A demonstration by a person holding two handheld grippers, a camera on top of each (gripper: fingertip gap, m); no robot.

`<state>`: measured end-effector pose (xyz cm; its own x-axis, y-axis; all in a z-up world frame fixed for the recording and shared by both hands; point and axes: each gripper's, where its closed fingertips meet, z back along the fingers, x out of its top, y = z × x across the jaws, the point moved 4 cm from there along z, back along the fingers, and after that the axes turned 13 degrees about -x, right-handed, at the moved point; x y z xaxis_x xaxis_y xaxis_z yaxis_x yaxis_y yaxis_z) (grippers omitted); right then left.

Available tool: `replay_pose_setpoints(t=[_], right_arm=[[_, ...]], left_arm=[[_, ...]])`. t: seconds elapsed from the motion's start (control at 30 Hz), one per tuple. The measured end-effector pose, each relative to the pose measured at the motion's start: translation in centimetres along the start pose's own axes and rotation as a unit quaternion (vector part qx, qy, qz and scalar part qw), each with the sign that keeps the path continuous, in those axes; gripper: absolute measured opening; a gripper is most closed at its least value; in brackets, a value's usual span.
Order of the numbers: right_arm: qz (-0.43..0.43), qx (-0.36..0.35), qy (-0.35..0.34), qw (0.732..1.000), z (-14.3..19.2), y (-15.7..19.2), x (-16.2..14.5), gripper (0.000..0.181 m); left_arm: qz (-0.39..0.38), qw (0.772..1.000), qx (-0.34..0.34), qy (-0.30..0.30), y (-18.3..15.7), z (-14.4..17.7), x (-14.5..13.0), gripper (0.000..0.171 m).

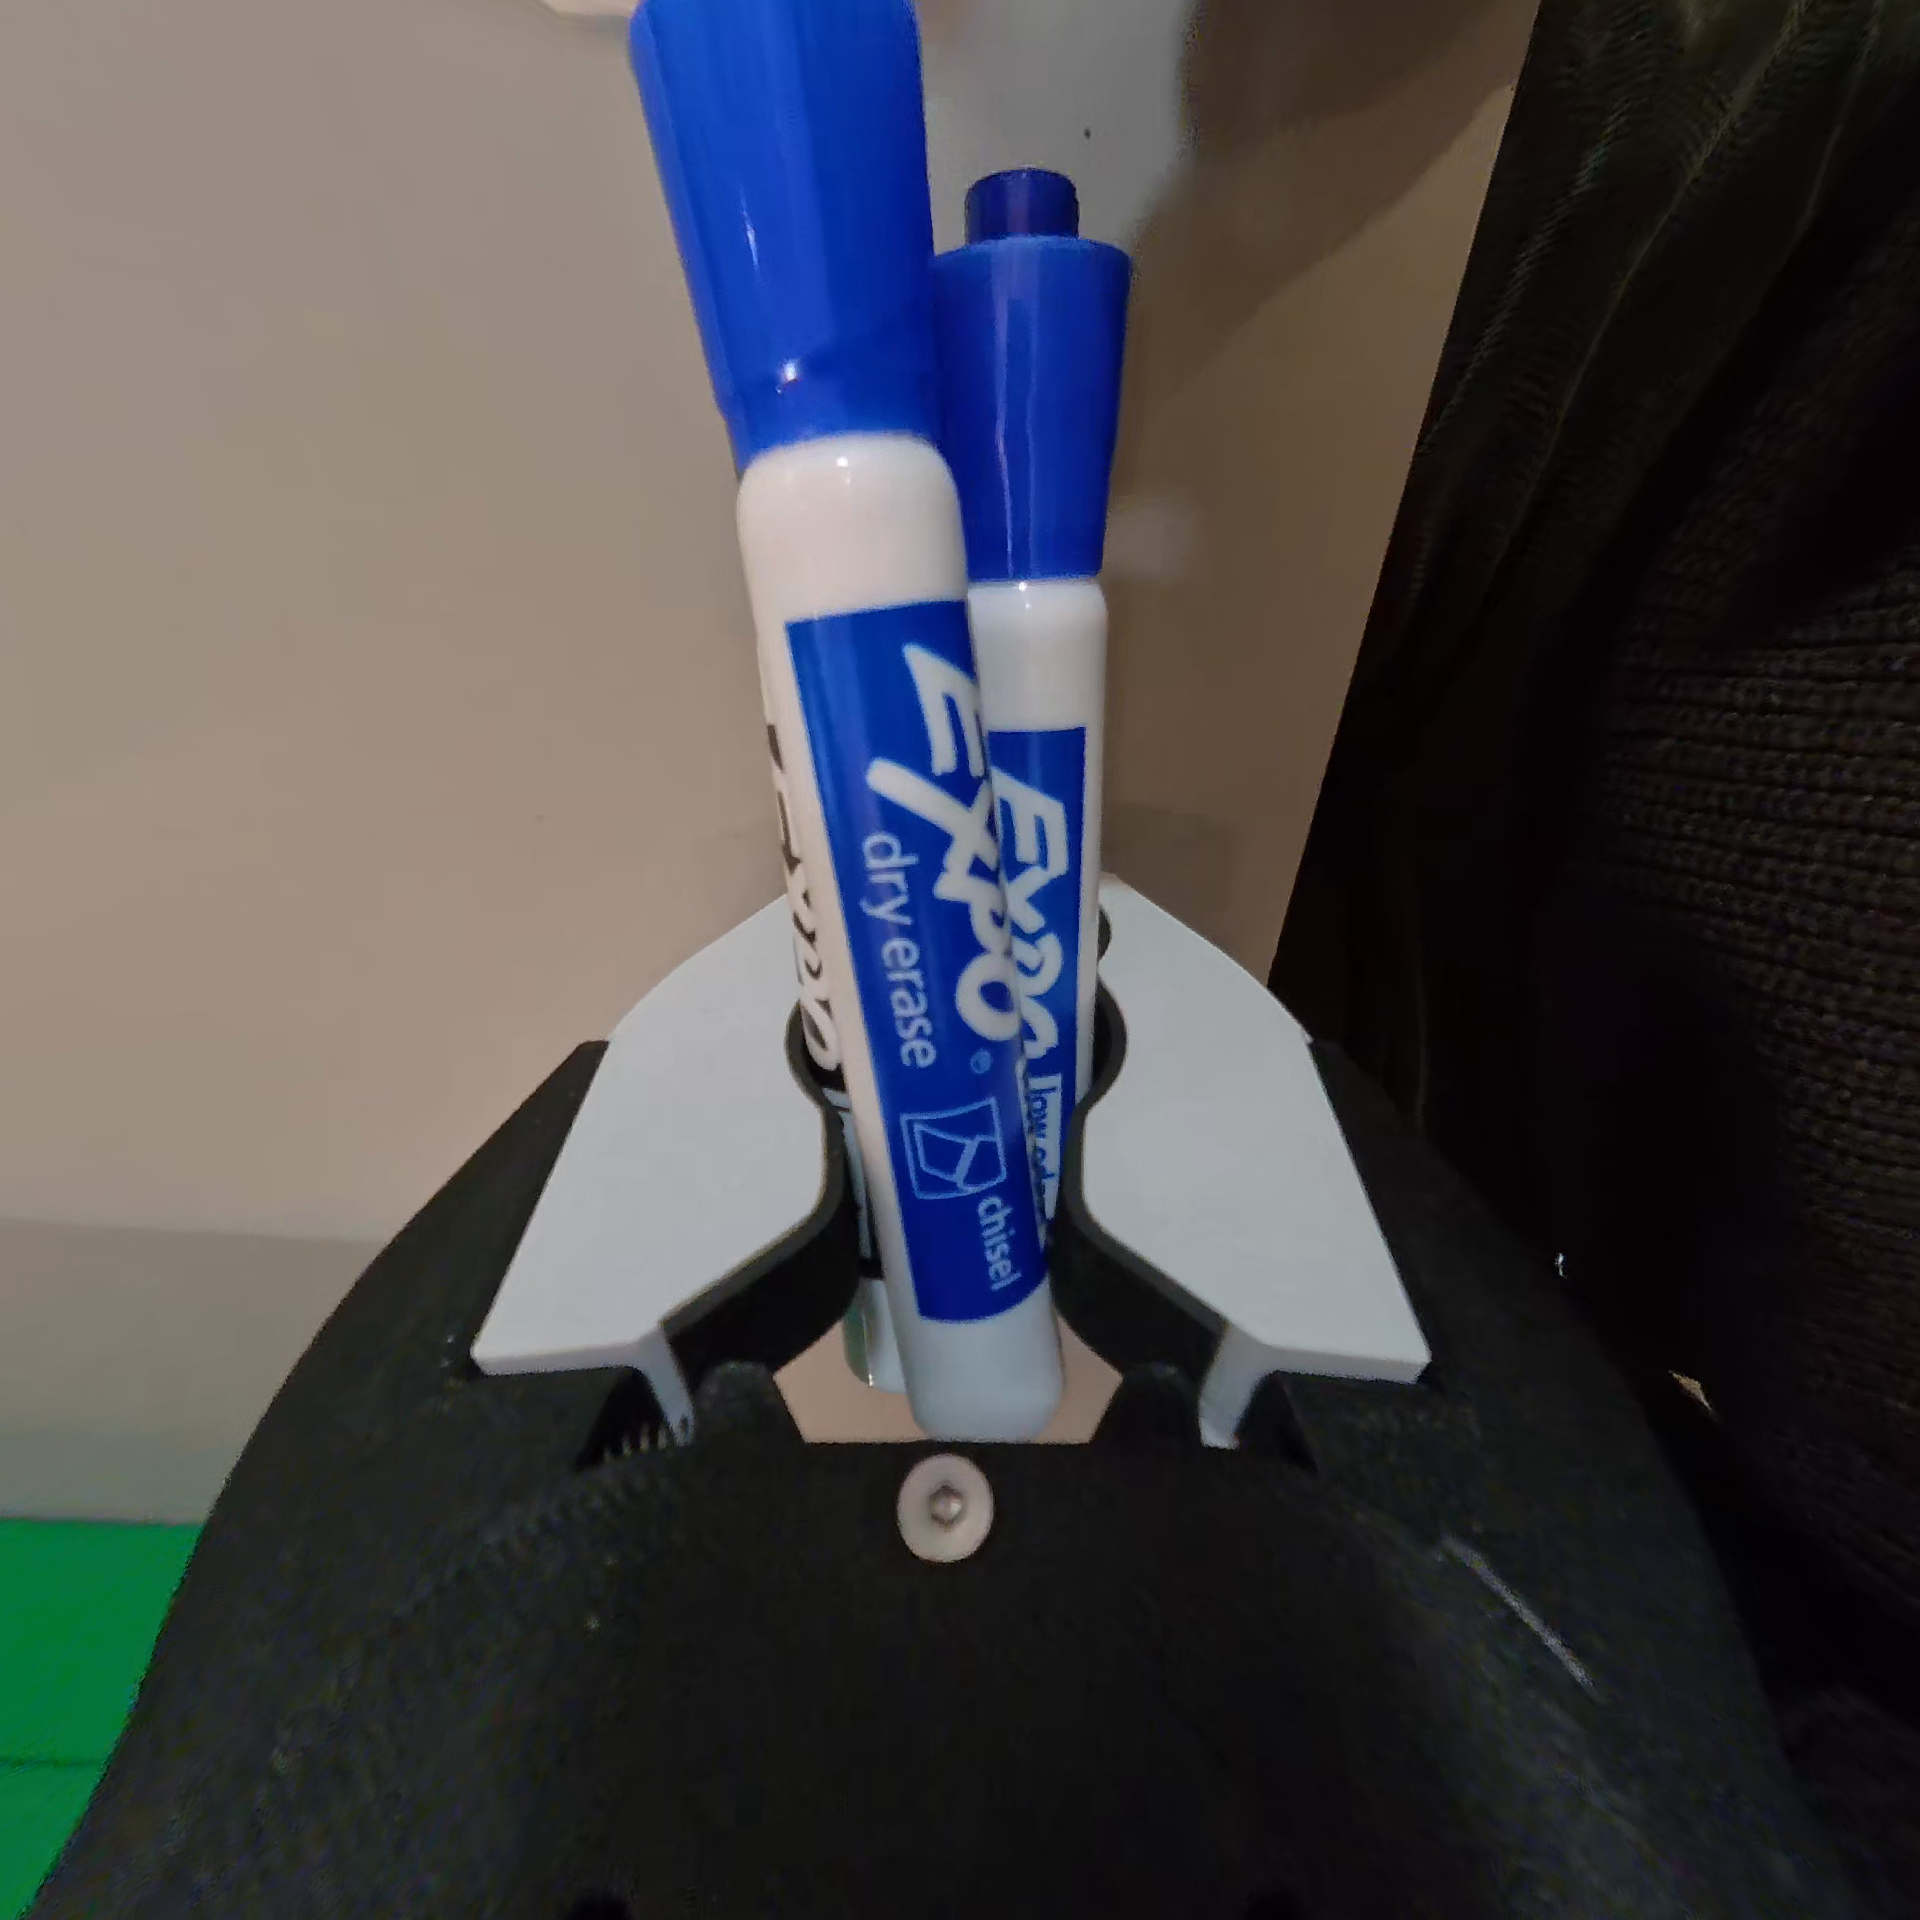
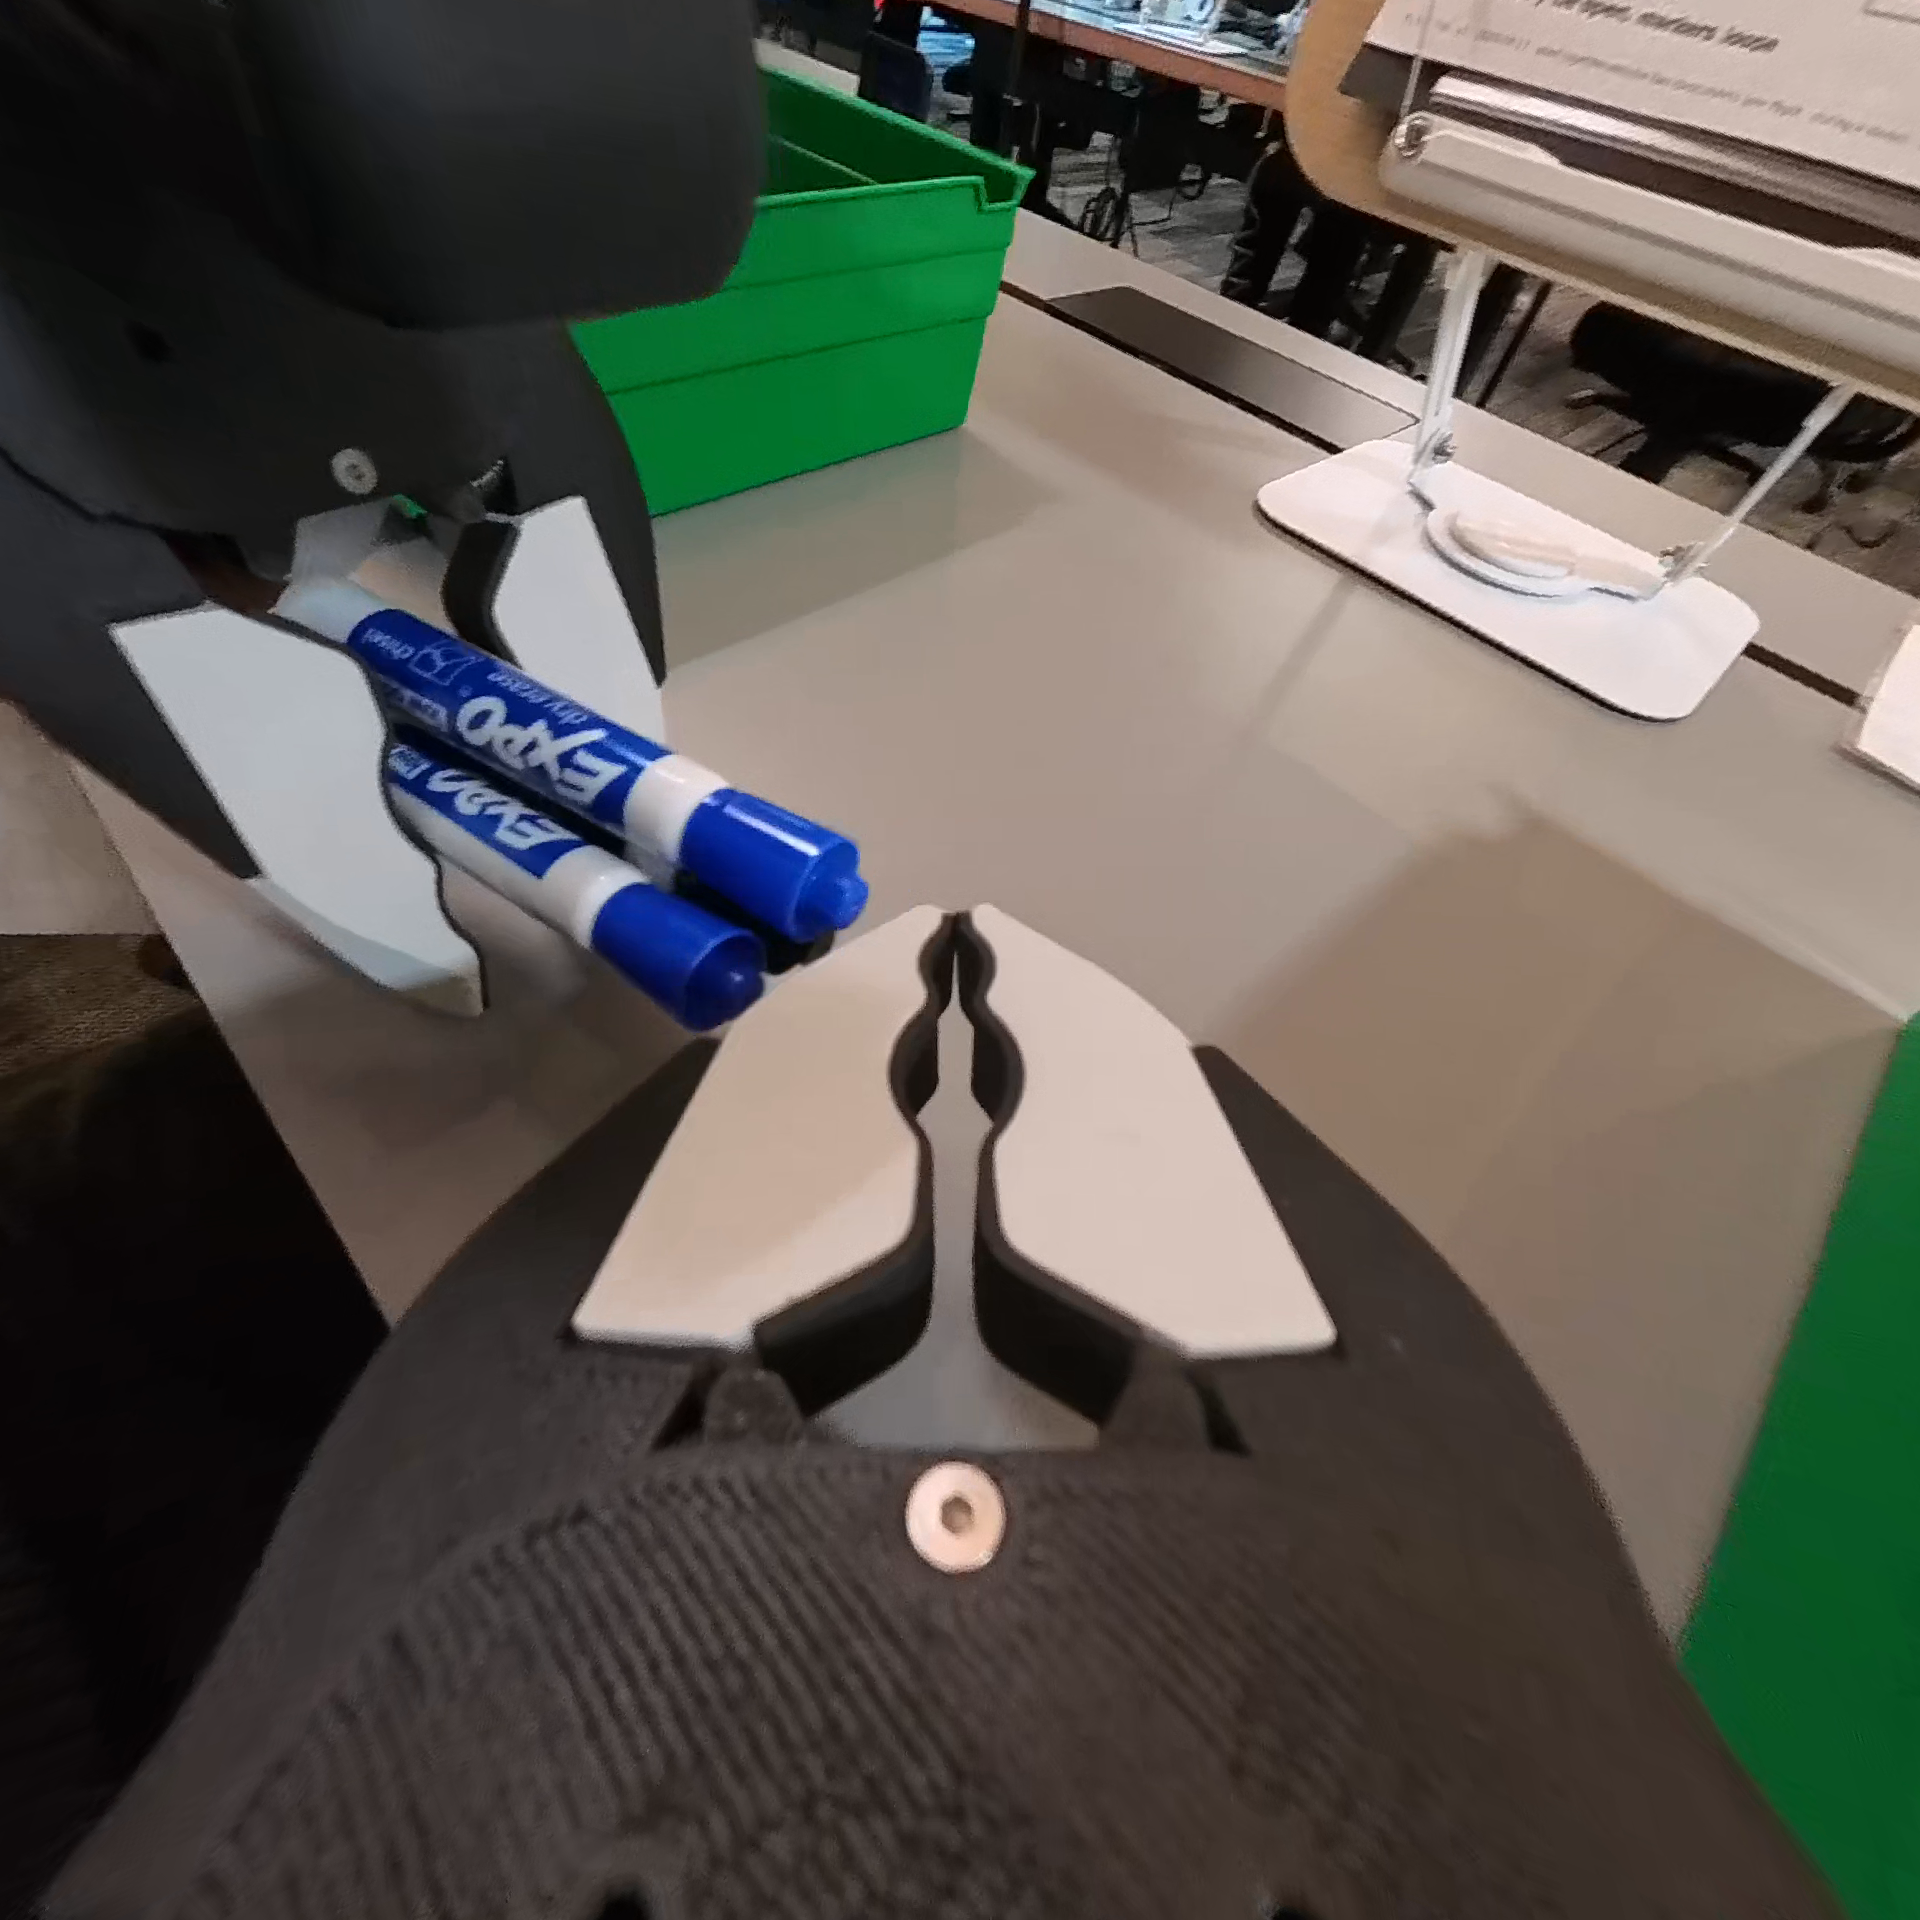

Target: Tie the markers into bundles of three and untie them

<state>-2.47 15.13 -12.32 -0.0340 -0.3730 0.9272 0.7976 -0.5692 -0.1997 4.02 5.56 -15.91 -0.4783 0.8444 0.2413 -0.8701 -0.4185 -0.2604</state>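
My left hand-held gripper (image 1: pixel 951 1039) is clamped on a bundle of blue-capped markers (image 1: pixel 914 935), which point forward above the grey table (image 2: pixel 1195 727). My right hand-held gripper (image 2: pixel 961 920) is closed with nothing inside, its tips just beside the marker caps. A green bin (image 2: pixel 831 343) stands behind on the table.
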Motion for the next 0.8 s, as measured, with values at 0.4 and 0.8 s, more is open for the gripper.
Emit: replay_pose_setpoints(t=[0.4,0.8], right_arm=[[-0.184,0.145,0.003,0.972,0.7,-0.3,0.8,0.0],[-0.151,0.142,-0.021,0.978,1.1,0.0,1.1,0.0]], left_arm=[[-0.007,1.0,0.0,-0.002,-0.4,0.3,0.2,0.046],[0.006,1.0,0.005,-0.004,-0.3,0.6,-0.1,0.046]])
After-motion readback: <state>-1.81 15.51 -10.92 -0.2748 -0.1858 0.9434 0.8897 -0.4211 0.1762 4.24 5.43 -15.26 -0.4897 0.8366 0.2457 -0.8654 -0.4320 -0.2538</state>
